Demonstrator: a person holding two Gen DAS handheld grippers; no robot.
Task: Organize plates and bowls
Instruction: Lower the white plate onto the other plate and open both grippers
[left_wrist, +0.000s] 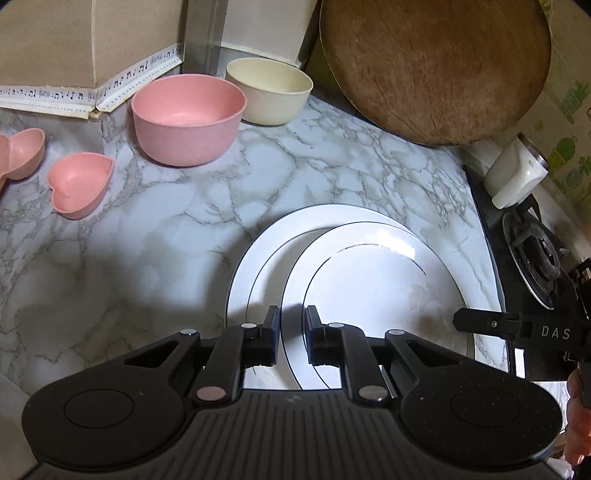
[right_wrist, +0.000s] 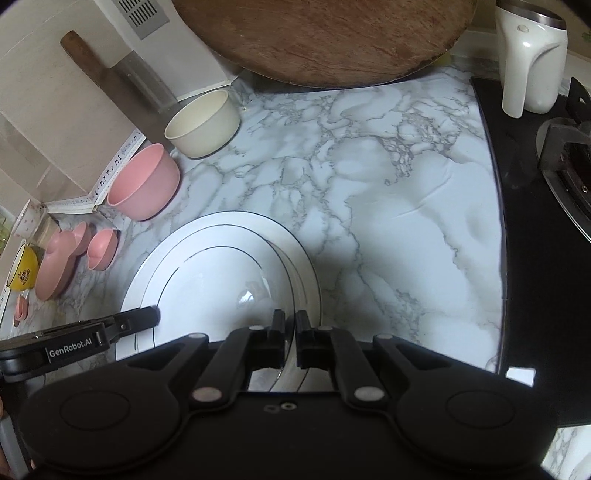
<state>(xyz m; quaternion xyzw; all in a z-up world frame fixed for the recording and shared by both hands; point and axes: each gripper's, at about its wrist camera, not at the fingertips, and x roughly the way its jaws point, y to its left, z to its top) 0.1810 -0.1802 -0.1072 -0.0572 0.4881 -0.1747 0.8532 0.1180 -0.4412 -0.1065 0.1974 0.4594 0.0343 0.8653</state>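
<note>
Two white plates lie on the marble counter. The upper plate (left_wrist: 373, 280) sits offset on the lower, larger plate (left_wrist: 258, 266). My left gripper (left_wrist: 291, 325) straddles the upper plate's left rim, with a gap between jaws and rim. My right gripper (right_wrist: 290, 326) is shut on the upper plate's (right_wrist: 221, 284) right rim, over the lower plate (right_wrist: 147, 277). A pink bowl (left_wrist: 188, 118) and a cream bowl (left_wrist: 269, 90) stand at the back. Pink heart dishes (left_wrist: 79, 186) lie at the left.
A round wooden board (left_wrist: 436, 62) leans on the back wall. A white jug (right_wrist: 532, 55) stands on the black stove (right_wrist: 546, 240) at the right. A cleaver (right_wrist: 110, 74) leans at the back left. A yellow cup (right_wrist: 24, 271) and pink dishes (right_wrist: 59, 266) crowd the left edge.
</note>
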